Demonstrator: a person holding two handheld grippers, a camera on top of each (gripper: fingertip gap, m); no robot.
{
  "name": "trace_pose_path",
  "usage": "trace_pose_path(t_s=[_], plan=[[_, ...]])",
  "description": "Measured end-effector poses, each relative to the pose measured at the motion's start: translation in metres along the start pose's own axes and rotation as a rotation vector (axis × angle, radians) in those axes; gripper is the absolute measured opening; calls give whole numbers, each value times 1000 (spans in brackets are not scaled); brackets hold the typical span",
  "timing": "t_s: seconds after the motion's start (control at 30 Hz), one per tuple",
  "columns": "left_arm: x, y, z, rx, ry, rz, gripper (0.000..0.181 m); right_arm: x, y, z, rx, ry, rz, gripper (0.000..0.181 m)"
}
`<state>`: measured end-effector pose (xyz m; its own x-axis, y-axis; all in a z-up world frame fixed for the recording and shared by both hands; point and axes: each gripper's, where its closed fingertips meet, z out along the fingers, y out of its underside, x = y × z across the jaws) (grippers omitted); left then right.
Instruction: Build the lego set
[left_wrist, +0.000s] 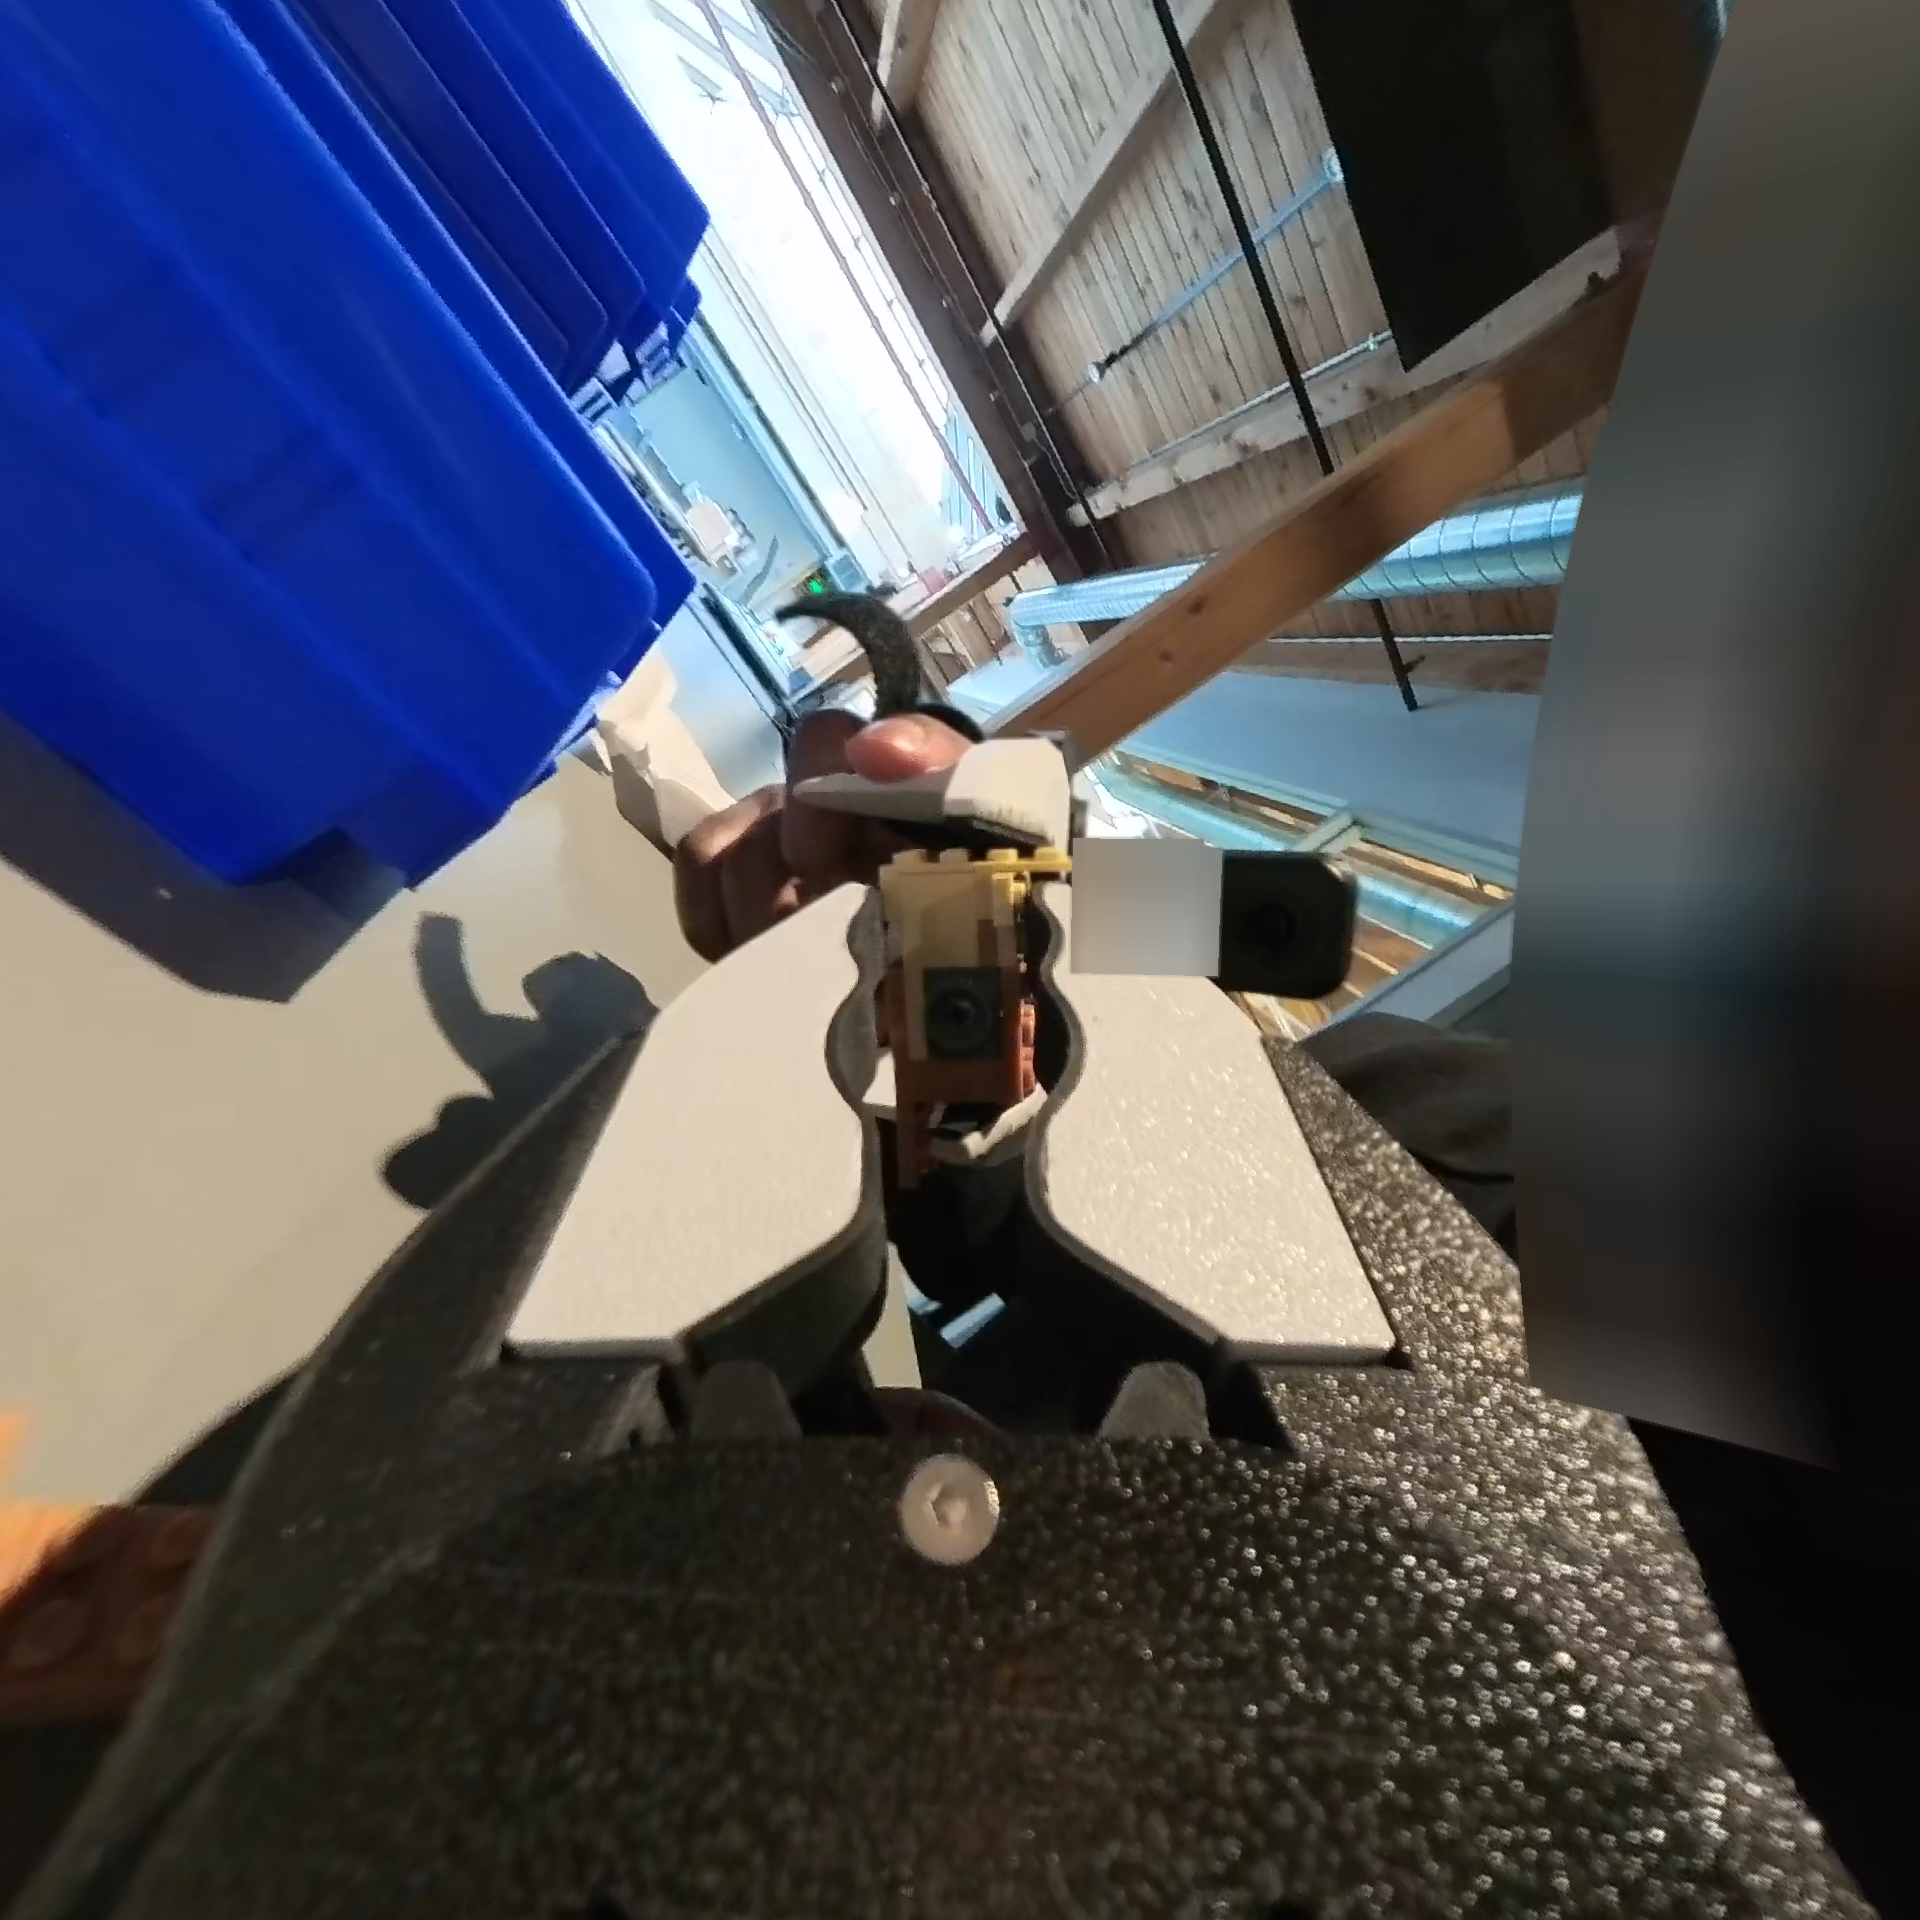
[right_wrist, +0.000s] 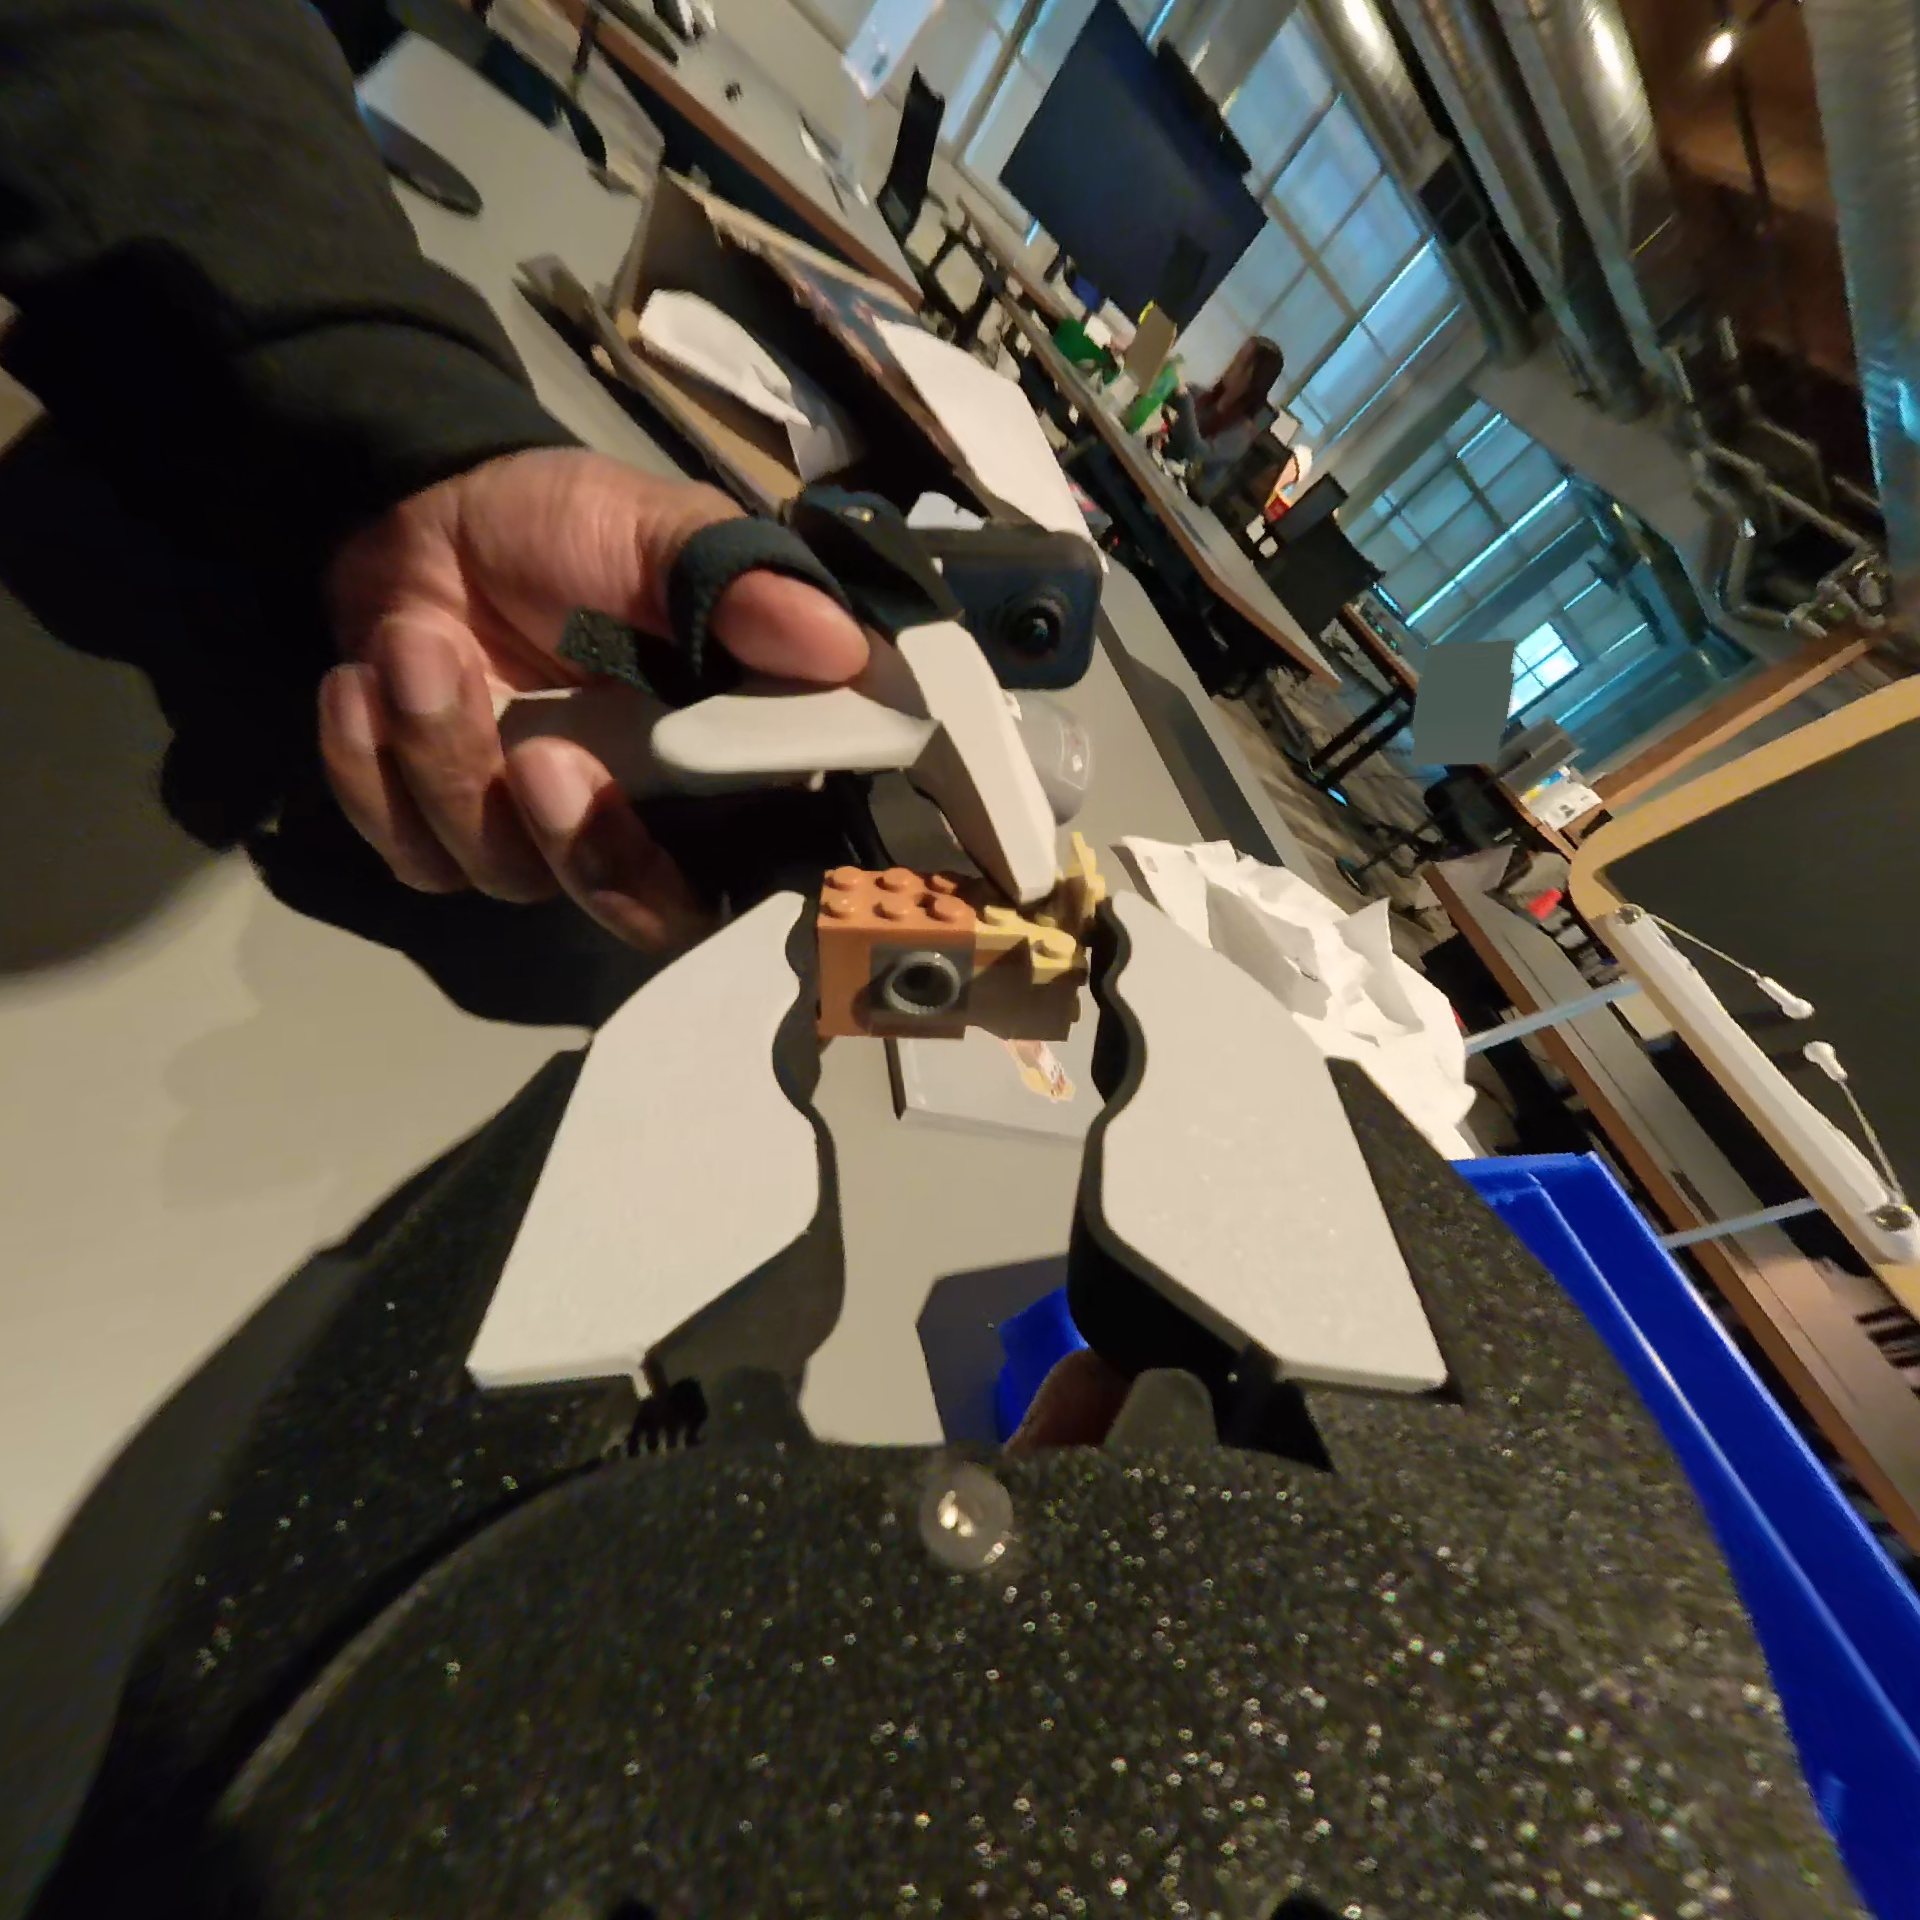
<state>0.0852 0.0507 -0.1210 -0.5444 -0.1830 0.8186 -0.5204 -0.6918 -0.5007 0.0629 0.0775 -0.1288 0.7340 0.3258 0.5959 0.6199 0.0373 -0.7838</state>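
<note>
1. The right gripper (right_wrist: 951, 940) has its jaws partly closed, and both grey fingertips sit against the sides of the lego assembly (right_wrist: 894, 971). The assembly fills the gap between them and is held clear of the grey table (right_wrist: 312, 1091).
2. A blue bin (right_wrist: 1662, 1403) lies close in, to the right of these jaws near their base.
3. The assembly is an orange-brown studded block with a dark grey round hole facing the camera. Tan plates (right_wrist: 1039, 935) are on its right end, next to the right-hand fingertip.
4. Just beyond the jaws, the left gripper (right_wrist: 1023, 883) comes down from above, and one grey finger touches the tan plates. Its second finger is not clearly seen here.
5. In the left wrist view, the left gripper's jaws are narrow, with the assembly framed tightly between the tips. I cannot tell whether they actually pinch it.
6. A hand (right_wrist: 499, 665) in a dark sleeve holds the left gripper, up and left of the jaws.
7. Below the assembly and past the tips, a flat grey tile (right_wrist: 987, 1091) lies on the table.
8. Crumpled white paper (right_wrist: 1299, 935) lies beyond the right fingertip.
9. Farther back, up and left of the jaws, stands an open cardboard box (right_wrist: 727, 343).
</note>
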Motion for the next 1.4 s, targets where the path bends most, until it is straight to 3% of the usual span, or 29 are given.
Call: trace_pose_path(t_s=[0.27, 0.57, 1.4], plan=[[13, -3, -2, -65, 76, 3, 40, 8, -7, -8, 118, -2, 98, 49], [13, 3, 0, -104, 56, 29, 37, -9, -9, -3, 112, -18, -33, 49], [13, 13, 0, -134, 38, 105, 25, -9, -14, -8, 128, 8, -106, 50]])
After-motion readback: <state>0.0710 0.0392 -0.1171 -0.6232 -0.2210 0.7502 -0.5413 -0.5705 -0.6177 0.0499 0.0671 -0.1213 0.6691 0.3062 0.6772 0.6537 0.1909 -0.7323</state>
